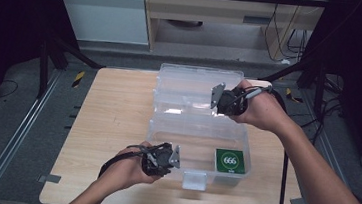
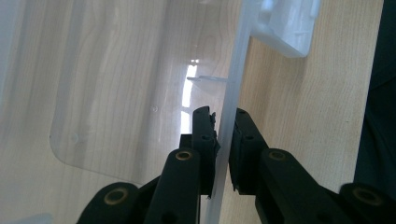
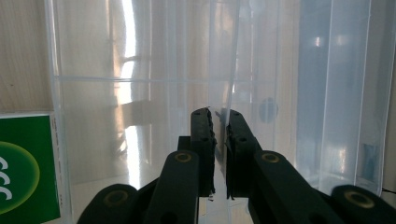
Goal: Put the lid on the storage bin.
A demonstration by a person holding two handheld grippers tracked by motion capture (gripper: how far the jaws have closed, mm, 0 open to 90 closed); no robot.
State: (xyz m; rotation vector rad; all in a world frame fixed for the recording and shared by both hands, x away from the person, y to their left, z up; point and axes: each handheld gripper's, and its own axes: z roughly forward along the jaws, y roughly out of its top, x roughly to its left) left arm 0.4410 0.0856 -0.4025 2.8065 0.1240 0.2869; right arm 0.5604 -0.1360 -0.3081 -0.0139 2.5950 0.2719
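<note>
Clear plastic box (image 1: pixel 201 134) open at centre of table (image 1: pixel 108 110), lid (image 1: pixel 195 86) folded back behind it. Green card (image 1: pixel 229 160) inside box, front right corner. Left gripper (image 1: pixel 167 162) clamped on box front wall. Right gripper (image 1: pixel 218 99) clamped on lid edge.

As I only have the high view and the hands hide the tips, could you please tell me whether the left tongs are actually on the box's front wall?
Observer: Yes. The left tongs straddle the front wall, one jaw inside the box and one outside, closed against it.
Operator: Thank you. And the right ones?
Observer: The right tongs are pinched on a thin clear edge of the lid.
Operator: Is anything close to the left tips?
Observer: The latch sits farther along that wall, apart from the tips.
</note>
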